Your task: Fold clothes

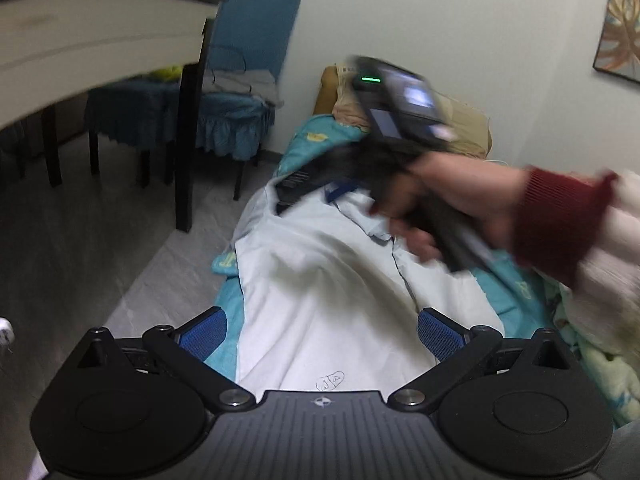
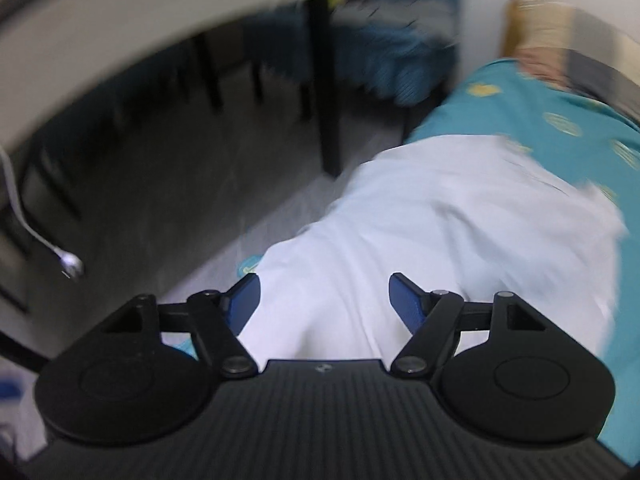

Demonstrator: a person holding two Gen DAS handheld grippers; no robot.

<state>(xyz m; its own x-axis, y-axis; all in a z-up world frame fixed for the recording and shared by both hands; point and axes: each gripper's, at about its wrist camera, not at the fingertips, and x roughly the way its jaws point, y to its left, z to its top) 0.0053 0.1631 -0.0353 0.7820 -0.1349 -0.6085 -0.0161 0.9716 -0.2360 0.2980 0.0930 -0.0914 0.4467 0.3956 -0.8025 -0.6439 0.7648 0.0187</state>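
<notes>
While the pale shirt [image 1: 320,280] lies spread along the teal bedsheet [image 1: 516,292], its collar end toward the pillow [image 1: 464,120] and its hem end nearest you, neither of your tools has cloth in it. Your left gripper [image 1: 322,334] hovers over the hem end with its blue pads [image 1: 204,334] spread wide and nothing between them. Your right gripper [image 2: 324,300] is likewise parted and empty, hanging above the shirt's floor-side portion; that view is smeared by motion, so I'd only guess it sits over a sleeve or side panel.

Judging by how the shirt lies, it looks largely flat with some ridges rather than stacked into a compact packet, so I read this as somewhere in the laying-out or early folding stage, though a partial fold under the ridges cannot be ruled out. Any grip to come calls for pinching an edge cleanly, one layer only, and keeping the cloth taut.

From the left view, your right hand [image 1: 436,208], in a red cuff [image 1: 560,224], reaches across above the collar, tool pointed toward the shirt's floor-side edge.
</notes>
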